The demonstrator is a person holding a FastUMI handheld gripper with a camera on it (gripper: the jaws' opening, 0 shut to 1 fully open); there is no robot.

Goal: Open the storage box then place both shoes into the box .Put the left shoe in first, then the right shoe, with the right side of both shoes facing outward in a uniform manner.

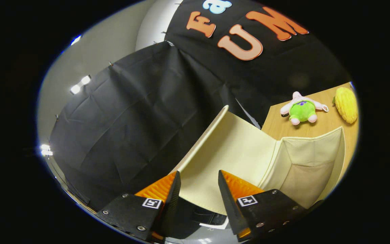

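Observation:
The cream storage box [311, 152] stands on the wooden table [320, 127] with its inside in sight, beyond my right finger. Its lid [229, 149] is swung up and stands tilted just ahead of my fingers, its lower edge crossing the gap between them. My gripper [199, 181] is open; the fingers stand apart and neither presses on the lid. Below the lid's edge, between the fingers, lies a dark shape with a white strip [215, 224]; I cannot tell what it is.
A green and pink plush toy [302, 110] and a yellow plush corn cob [346, 104] lie on the table beyond the box. Black cloth walls [130, 118] close the booth behind the lid and to its left.

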